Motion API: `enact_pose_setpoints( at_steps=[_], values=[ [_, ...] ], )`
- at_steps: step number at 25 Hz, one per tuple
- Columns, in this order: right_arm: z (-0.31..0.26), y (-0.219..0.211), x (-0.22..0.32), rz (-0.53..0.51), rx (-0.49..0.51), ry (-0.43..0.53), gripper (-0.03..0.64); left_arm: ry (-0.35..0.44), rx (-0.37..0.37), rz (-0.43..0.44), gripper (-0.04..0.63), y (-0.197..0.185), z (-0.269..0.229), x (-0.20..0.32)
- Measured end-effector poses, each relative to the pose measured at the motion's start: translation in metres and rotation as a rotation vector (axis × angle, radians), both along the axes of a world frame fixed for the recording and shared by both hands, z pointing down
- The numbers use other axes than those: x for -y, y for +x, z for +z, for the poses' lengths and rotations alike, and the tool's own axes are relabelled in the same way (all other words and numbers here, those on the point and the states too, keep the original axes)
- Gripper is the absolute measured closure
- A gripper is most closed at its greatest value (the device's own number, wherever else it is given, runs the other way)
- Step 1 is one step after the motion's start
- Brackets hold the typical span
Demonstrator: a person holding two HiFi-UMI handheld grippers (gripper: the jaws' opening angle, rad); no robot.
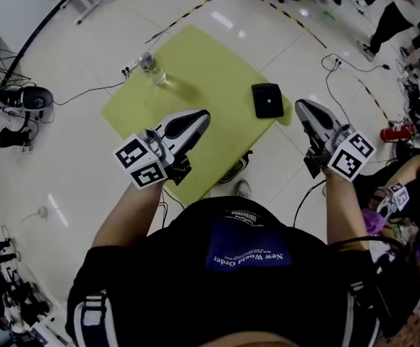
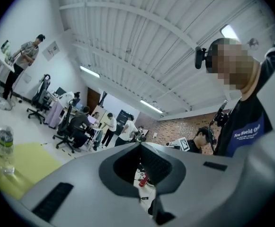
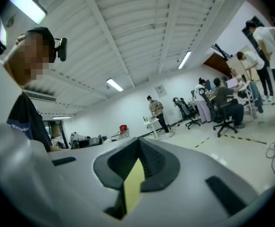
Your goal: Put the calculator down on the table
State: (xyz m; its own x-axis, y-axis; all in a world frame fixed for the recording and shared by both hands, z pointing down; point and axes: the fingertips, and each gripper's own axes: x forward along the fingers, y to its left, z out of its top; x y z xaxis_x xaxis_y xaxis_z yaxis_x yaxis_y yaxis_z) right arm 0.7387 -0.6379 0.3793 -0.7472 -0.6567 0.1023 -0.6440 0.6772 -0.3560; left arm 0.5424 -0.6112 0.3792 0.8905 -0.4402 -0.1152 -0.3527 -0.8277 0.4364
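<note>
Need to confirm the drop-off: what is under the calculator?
The calculator lies flat on the yellow-green table, near its right edge and apart from the bottle. Only tabletop shows around it. The patch directly beneath is covered by its body.

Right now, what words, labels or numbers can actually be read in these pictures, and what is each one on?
"New World Order": white letters, upside down in the head view, on the blue patch of the person's black shirt.
Small white print above that patch: too small to read.
Clear plastic bottle, its label: too blurred to read.
Flat black calculator: no readable marks.
</note>
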Motion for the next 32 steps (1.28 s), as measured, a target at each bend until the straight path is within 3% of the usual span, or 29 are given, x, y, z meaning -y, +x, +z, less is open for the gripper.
enact_pose_setpoints(
  at_steps=[4, 9, 14, 23, 32],
  values=[
    [-0.04, -0.024, -0.053, -0.08, 0.003, 0.069, 0.629, 0.089, -0.018, 0.003, 0.589, -0.004, -0.049, -0.038],
    [-0.052, -0.039, -0.088, -0.122, 0.029, 0.101, 0.63, 0.136, -0.011, 0.009, 0.589, -0.006, -0.066, -0.079],
    [-0.046, -0.054, -0.098, -0.124, 0.057, 0.084, 0.632, 0.117, -0.019, -0.011, 0.589, -0.026, -0.057, -0.094],
    [-0.05, -0.065, -0.1, -0.142, -0.013, 0.113, 0.632, 0.125, -0.027, -0.037, 0.589, -0.04, -0.057, -0.099],
    [-0.051, -0.057, -0.086, -0.159, -0.031, 0.109, 0.632, 0.123, -0.029, -0.035, 0.589, -0.028, -0.06, -0.083]
  ],
)
